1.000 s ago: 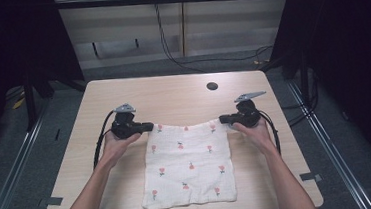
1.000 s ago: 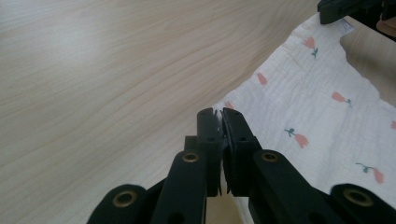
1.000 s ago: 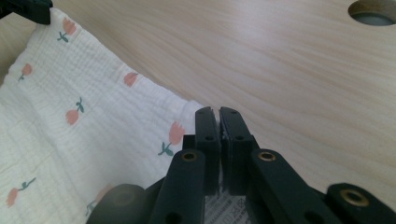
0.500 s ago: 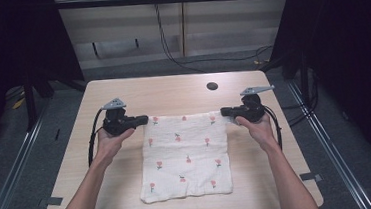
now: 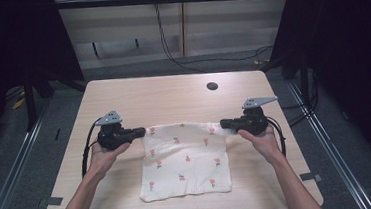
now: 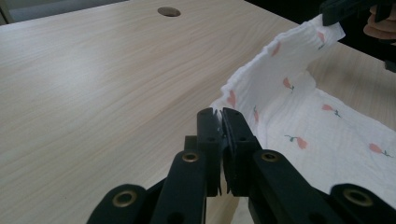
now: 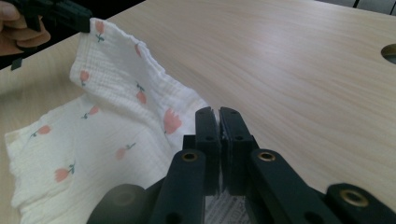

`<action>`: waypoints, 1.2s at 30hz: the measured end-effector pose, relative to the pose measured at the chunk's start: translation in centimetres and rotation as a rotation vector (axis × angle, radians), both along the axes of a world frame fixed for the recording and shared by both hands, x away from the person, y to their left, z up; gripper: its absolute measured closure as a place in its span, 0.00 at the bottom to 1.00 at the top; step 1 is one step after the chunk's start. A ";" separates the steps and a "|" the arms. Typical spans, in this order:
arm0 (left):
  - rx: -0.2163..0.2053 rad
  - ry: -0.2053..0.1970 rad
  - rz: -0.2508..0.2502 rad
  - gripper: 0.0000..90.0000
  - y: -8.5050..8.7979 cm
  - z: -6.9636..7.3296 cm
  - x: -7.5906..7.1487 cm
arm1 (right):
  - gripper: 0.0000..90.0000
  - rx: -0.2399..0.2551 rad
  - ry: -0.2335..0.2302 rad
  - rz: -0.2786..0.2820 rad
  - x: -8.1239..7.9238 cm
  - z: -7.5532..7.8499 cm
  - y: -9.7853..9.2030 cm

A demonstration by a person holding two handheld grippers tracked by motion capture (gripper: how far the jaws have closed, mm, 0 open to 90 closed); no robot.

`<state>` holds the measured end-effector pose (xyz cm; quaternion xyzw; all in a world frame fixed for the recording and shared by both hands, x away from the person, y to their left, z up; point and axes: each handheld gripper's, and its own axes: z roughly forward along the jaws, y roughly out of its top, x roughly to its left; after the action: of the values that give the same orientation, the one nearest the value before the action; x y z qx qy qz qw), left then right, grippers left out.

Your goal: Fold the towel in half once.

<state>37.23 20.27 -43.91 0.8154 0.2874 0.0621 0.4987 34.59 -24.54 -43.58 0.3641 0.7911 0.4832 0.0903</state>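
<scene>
Now left gripper (image 5: 138,133) fingers (image 6: 208,140) pinched tight on cloth (image 5: 185,159) corner at 9 o'clock; right gripper (image 5: 225,124) fingers (image 7: 208,140) clamped on opposite corner at 3 o'clock. Far edge lifted between them, rest lying flat toward 6 o'clock on desk (image 5: 172,93). Round hole (image 5: 212,86) at 12 o'clock.

bare table (image 5: 172,93) beyond cloth (image 5: 185,159), small hole (image 5: 212,86) only

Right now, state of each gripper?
Left gripper: shut on the white flower-printed cloth, far left corner.
Right gripper: shut on its far right corner.
</scene>
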 end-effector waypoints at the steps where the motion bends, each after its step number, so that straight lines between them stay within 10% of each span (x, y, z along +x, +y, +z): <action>1: -0.002 -0.011 0.004 0.96 0.1 0.2 -0.1 | 0.97 -0.002 0.003 0.009 -0.3 0.0 0.0; 10: 0.047 -0.065 -0.062 0.96 -0.4 1.8 -2.0 | 0.97 -0.001 -0.014 0.053 -3.3 0.8 0.0; 36: 0.129 -0.032 -0.169 0.96 0.6 -1.4 -8.2 | 0.97 -0.054 0.068 0.115 -10.4 -2.4 0.2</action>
<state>29.03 20.91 -45.34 0.8660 0.2049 0.0510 0.4533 24.18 -24.34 -45.99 0.3317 0.8260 0.4535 0.0454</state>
